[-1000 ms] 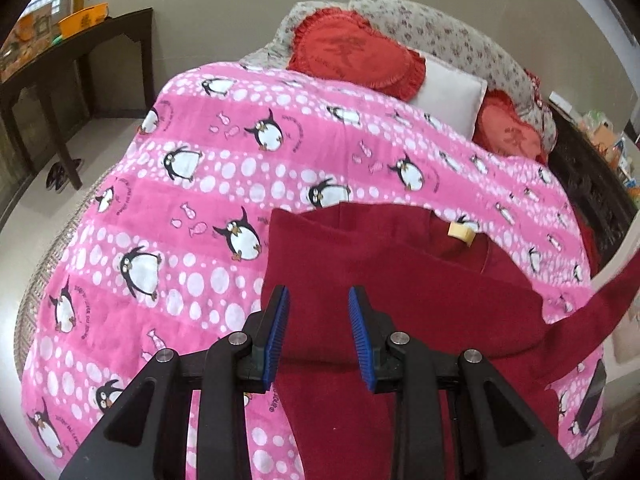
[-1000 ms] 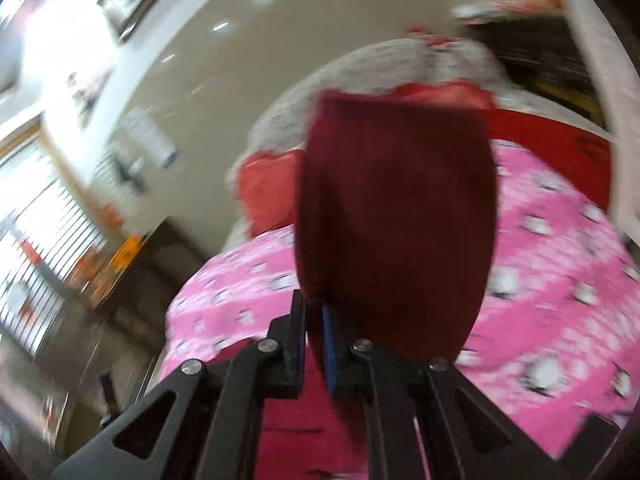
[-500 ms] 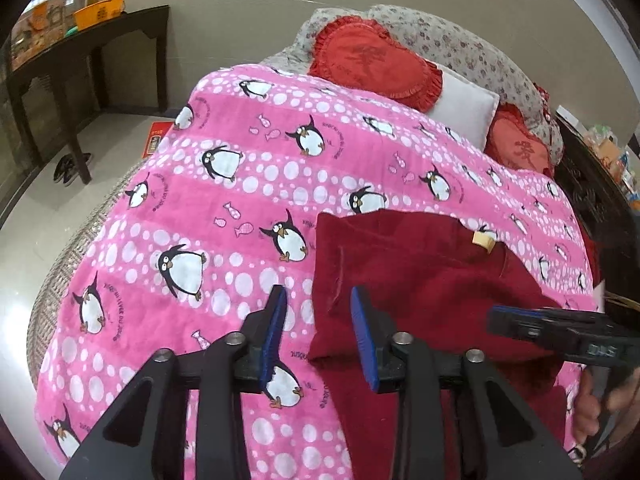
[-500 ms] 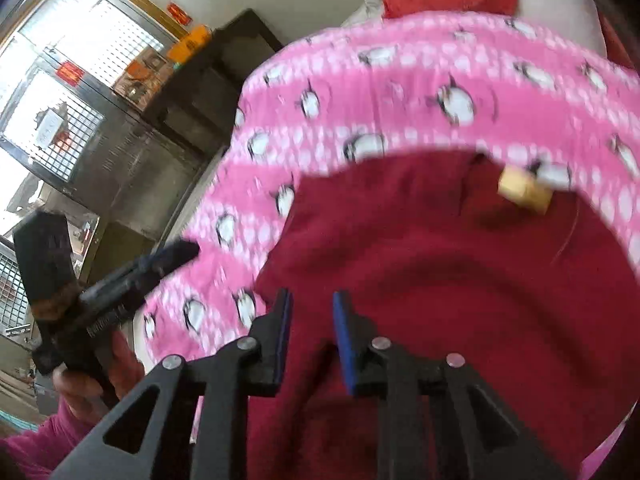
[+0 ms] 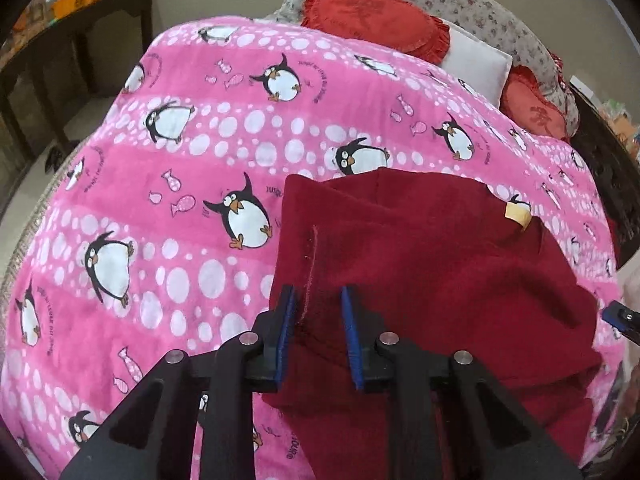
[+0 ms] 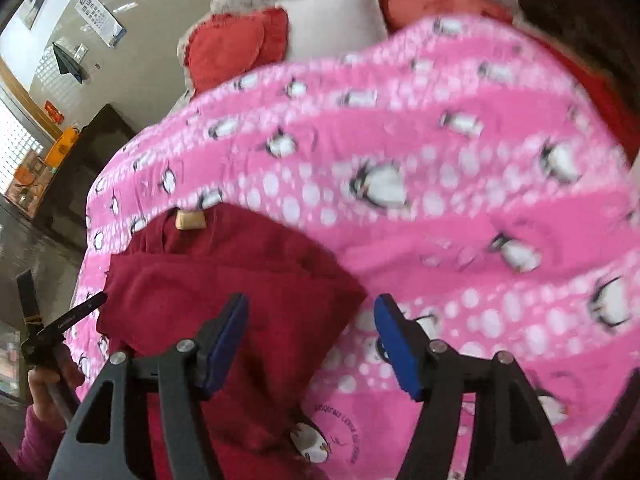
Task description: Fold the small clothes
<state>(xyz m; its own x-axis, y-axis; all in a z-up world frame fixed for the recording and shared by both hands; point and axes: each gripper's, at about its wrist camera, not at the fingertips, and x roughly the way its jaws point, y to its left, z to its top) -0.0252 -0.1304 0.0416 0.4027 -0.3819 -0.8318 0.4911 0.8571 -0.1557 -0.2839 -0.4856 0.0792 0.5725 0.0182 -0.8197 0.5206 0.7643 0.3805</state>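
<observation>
Garment (image 5: 440,272): dark red, lying on the near right part of the pink penguin blanket (image 5: 200,160) that covers the bed. It is partly folded, with a layer turned over the body. A tan tag (image 5: 518,214) shows at its far edge.

Left gripper (image 5: 317,332): angled down over the garment's near left edge. The jaws stand a modest way apart, with a stitched seam running between them. The pads are not seen pinching the cloth, so no hold is established.

Right gripper (image 6: 312,340): jaws wide and just been opening. Its left finger is over the garment's right corner and its right finger over bare blanket. It grips nothing. This view is blurred.

A hand (image 6: 44,384) in a magenta sleeve shows at the lower left of the right wrist view.

Red cushions (image 5: 372,8) and a white pillow (image 5: 476,68) lie at the far end of the bed.
</observation>
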